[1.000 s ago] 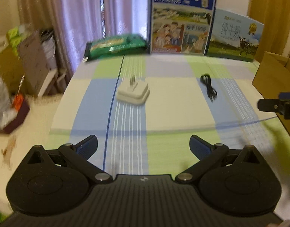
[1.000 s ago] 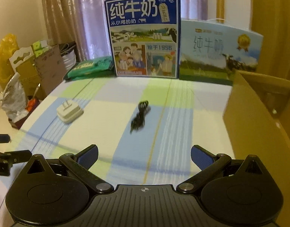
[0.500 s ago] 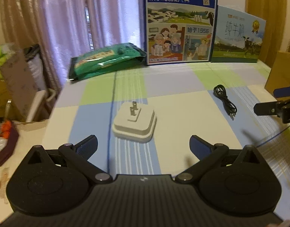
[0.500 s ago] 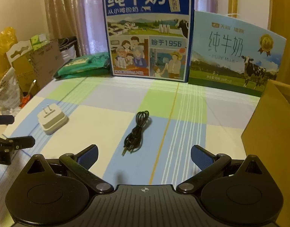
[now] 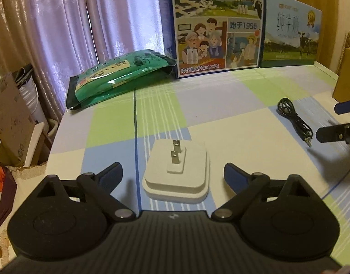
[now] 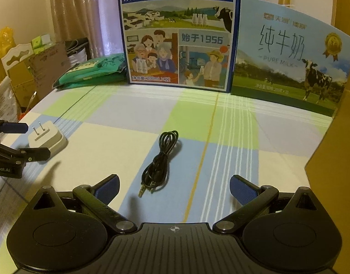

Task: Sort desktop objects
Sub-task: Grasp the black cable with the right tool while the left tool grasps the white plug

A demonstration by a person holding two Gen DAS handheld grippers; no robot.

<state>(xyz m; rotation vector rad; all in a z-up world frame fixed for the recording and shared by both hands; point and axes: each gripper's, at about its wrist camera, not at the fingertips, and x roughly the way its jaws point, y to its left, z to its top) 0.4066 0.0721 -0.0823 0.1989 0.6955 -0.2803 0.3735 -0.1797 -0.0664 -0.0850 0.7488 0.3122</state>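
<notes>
A white plug adapter (image 5: 177, 173) lies prongs-up on the checked tablecloth (image 5: 243, 146), right between the spread fingers of my left gripper (image 5: 173, 175), which is open and not touching it. The same white plug adapter (image 6: 48, 138) shows at the left in the right wrist view, with the left gripper (image 6: 26, 140) around it. A coiled black cable (image 6: 160, 162) lies just ahead of my open right gripper (image 6: 175, 188). That black cable (image 5: 295, 121) also shows at the right in the left wrist view, beside the right gripper (image 5: 332, 123).
Two milk cartons (image 6: 179, 34) (image 6: 289, 61) stand at the table's far edge, with a green packet (image 5: 120, 77) to their left. A cardboard box (image 6: 337, 150) rises at the right. Boxes and bags (image 6: 26, 73) sit beyond the table's left edge.
Both grippers have moved forward and lower. The adapter now sits between the left fingers, and the cable lies much closer to the right gripper.
</notes>
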